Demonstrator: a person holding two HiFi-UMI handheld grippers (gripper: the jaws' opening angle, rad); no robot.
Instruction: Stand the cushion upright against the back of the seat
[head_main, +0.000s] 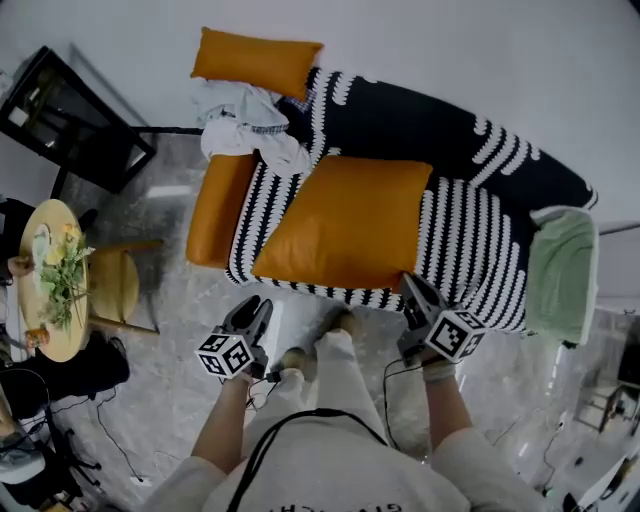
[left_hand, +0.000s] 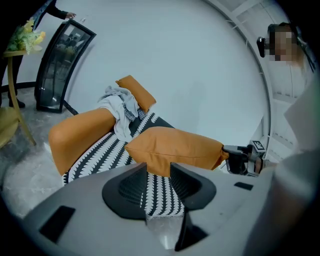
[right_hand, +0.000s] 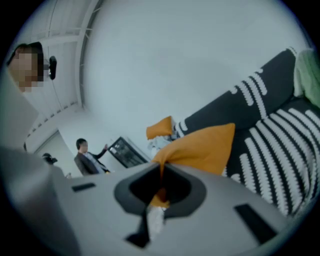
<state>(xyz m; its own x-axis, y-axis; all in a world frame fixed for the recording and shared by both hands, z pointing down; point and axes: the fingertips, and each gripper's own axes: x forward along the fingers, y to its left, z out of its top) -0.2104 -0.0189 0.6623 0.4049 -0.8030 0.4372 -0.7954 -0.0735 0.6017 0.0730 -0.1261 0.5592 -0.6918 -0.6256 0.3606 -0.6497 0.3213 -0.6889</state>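
Note:
A large orange cushion (head_main: 350, 220) lies over the seat of a sofa with a black-and-white striped cover (head_main: 470, 250); the dark backrest (head_main: 420, 120) is behind it. My right gripper (head_main: 410, 290) is shut on the cushion's near right corner, and in the right gripper view orange fabric (right_hand: 205, 147) is pinched between the jaws of that gripper (right_hand: 161, 170). That corner is raised off the seat. My left gripper (head_main: 258, 310) is open in front of the sofa's near edge, apart from the cushion. In the left gripper view, only striped cover shows between the jaws of the left gripper (left_hand: 158, 167), with the cushion (left_hand: 175, 147) just beyond.
A second orange cushion (head_main: 255, 60) and white clothes (head_main: 245, 125) lie at the sofa's far left end above an orange armrest (head_main: 215, 210). A green cloth (head_main: 560, 275) covers the right end. A round table with flowers (head_main: 50, 280), a wooden chair (head_main: 120, 285) and a black stand (head_main: 70, 120) stand left.

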